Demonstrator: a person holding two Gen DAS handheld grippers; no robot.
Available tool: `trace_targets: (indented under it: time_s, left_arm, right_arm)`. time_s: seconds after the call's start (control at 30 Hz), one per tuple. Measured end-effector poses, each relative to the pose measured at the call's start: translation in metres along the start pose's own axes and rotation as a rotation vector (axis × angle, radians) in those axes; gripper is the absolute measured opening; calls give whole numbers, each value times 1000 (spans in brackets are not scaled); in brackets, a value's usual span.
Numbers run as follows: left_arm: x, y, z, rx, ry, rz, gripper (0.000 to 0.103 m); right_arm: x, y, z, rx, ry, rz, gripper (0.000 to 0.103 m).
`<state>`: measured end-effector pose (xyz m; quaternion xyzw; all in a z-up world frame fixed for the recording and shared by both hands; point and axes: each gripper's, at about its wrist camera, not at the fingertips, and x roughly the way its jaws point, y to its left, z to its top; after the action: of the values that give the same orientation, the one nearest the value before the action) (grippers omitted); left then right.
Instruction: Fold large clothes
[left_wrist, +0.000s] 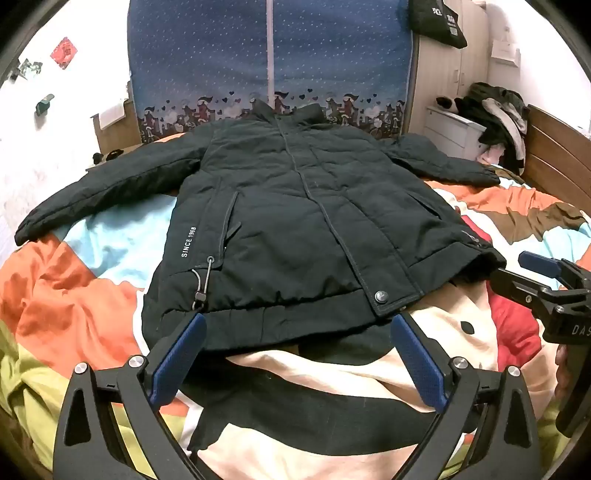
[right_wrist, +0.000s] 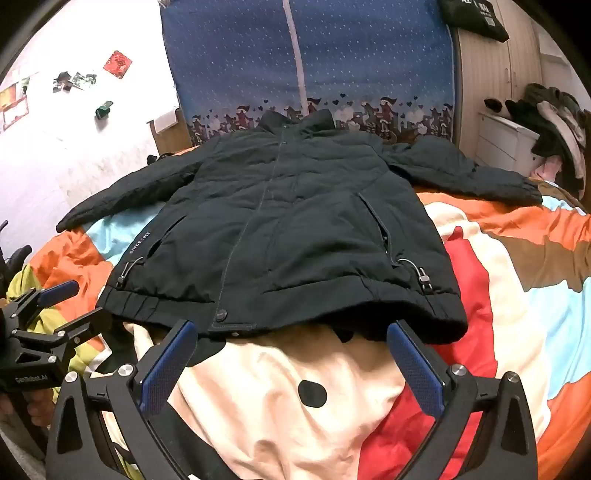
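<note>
While the black jacket lies spread front-up on the bedspread, sleeves out to both sides, you have folded nothing yet. Your left gripper and right gripper both gape wide, grasping nothing, with the hem just ahead of their fingertips. Sleeves and body all remain to fold.

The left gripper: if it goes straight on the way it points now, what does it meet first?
Probably the hem of the black jacket: the left gripper, jaws open, points at it. Depth is unclear; it may touch the quilt first.
</note>
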<state>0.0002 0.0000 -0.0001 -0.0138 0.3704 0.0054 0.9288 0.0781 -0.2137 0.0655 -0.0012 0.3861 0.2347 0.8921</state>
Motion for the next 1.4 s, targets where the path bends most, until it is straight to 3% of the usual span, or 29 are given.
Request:
trace_targets:
  time_s: [1.4]
  left_arm:
    - [0,0,0,-3,-2,-2,98]
  right_arm:
    - [1,-2,-2,8,14,4,103]
